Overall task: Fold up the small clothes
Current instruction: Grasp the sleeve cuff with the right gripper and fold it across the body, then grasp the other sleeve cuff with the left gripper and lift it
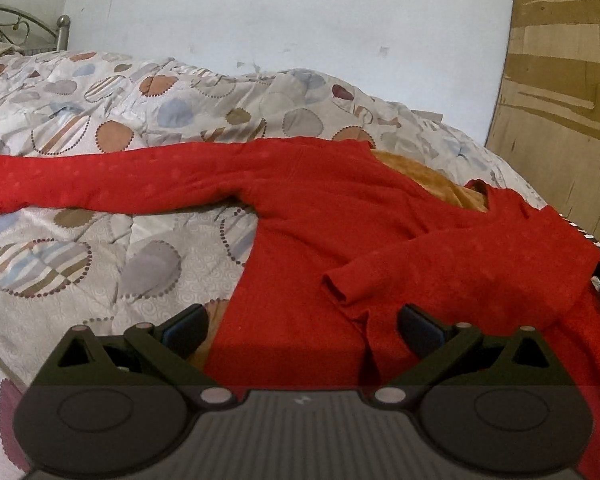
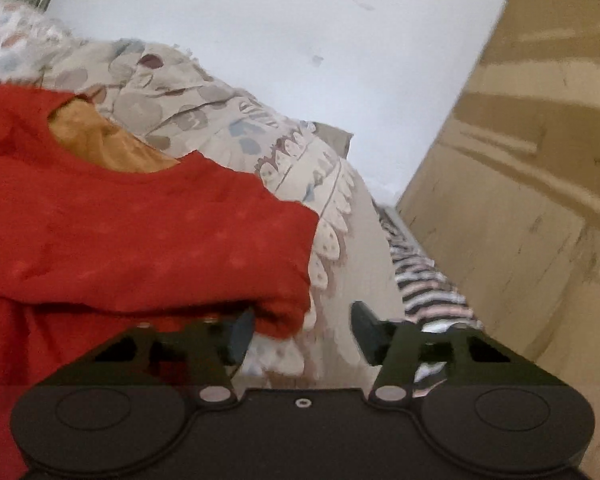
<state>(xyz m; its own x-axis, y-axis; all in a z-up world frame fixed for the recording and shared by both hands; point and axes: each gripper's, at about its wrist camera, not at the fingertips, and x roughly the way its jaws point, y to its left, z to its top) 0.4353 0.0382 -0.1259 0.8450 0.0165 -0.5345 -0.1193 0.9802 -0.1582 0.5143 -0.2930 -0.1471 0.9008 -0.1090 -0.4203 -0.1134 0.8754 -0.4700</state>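
No writing to read anywhere here: no label, brand, number or sign shows in either view. The one mark is a small pale zigzag emblem [image 1: 301, 400] on the ribbed body of the left claw's housing, and it spells nothing legible.

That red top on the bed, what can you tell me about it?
The red top looks like soft knit with faint dots and an orange-tan lining at the neck. It lies spread on the patterned quilt. One sleeve stretches straight out; the other sleeve is folded across the body. Neither hand-held gripper grips it.
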